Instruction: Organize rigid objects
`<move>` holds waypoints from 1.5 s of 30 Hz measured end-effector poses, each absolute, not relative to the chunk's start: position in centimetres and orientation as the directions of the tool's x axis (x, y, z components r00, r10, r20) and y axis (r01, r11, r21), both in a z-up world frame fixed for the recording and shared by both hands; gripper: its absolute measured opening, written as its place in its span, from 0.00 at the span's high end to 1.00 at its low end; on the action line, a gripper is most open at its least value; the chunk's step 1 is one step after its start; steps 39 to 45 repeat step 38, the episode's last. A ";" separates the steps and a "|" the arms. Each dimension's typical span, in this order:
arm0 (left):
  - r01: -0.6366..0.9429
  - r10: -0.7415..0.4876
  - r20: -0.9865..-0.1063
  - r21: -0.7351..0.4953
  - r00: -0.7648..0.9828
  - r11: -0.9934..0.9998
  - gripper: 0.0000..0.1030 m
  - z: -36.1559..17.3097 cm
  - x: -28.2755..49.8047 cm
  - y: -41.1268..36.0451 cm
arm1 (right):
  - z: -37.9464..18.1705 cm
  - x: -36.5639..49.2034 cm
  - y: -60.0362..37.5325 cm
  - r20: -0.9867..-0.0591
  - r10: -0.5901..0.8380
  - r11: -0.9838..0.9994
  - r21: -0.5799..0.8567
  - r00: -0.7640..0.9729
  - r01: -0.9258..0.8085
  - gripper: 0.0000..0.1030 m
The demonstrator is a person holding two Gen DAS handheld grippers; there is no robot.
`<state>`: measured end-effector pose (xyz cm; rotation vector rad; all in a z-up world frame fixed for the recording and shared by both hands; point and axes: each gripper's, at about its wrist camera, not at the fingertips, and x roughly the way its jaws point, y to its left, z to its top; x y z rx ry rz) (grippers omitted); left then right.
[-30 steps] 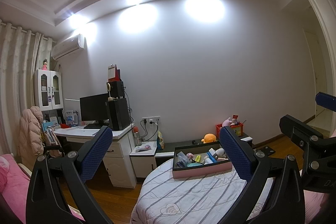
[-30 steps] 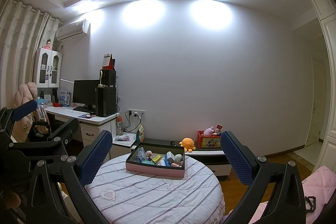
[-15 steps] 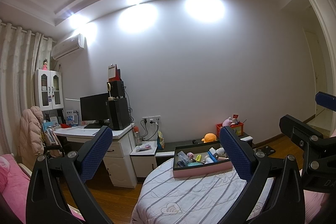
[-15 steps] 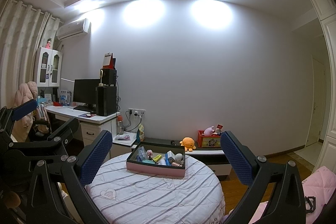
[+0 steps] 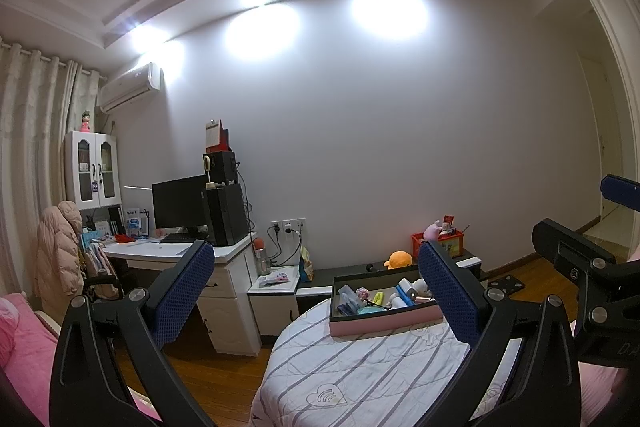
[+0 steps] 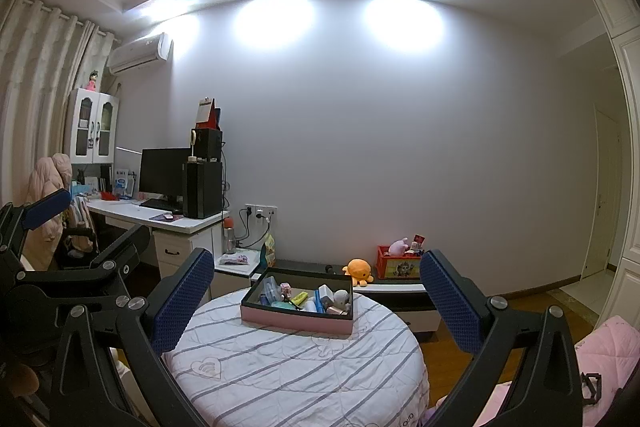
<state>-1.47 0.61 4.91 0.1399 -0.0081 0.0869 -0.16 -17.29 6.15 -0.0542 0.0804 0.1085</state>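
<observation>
Grippers first: the left gripper (image 5: 316,291) is held up with its blue-padded fingers spread wide and nothing caught between them, and the right gripper (image 6: 316,303) is spread just the same, also empty. Both are kept above the near edge of the round table covered in a white quilted cloth with grey stripes (image 6: 280,367), not touching it. Toward the far side of that table, a shallow rectangular box with pink walls and a dark lining (image 6: 296,321) is seen, filled with a jumble of small rigid items (image 6: 308,299); most are too small to be told apart. Behind the table, an orange plush octopus (image 6: 359,269) and a red toy crate (image 6: 398,263) are parked on a low dark bench by the wall. Off to the left, a white desk (image 5: 180,253) is loaded with a black monitor and a black computer tower.
</observation>
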 end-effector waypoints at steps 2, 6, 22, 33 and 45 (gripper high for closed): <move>-0.090 0.088 0.020 0.139 0.996 0.986 0.00 4.9 -1.5 0.7 | 6.1 -0.2 -17.2 -0.085 0.105 0.993 -0.051 0.991 -0.109 0.00; -0.087 0.084 0.031 0.134 0.996 0.987 0.00 4.6 -1.7 0.9 | 6.1 -0.2 -17.2 -0.086 0.107 0.993 -0.048 0.991 -0.111 0.00; -0.087 0.085 0.023 0.145 0.996 0.986 0.00 4.6 -1.6 1.0 | 6.0 -0.1 -17.0 -0.093 0.106 0.992 -0.052 0.990 -0.111 0.00; -0.088 0.086 0.021 0.149 0.996 0.985 0.00 4.7 -1.6 1.1 | 6.0 -0.2 -17.1 -0.095 0.103 0.993 -0.054 0.990 -0.109 0.00; -0.086 0.084 0.015 0.151 0.996 0.985 0.00 4.6 -1.5 1.2 | 6.0 -0.1 -16.9 -0.100 0.099 0.993 -0.057 0.990 -0.105 0.00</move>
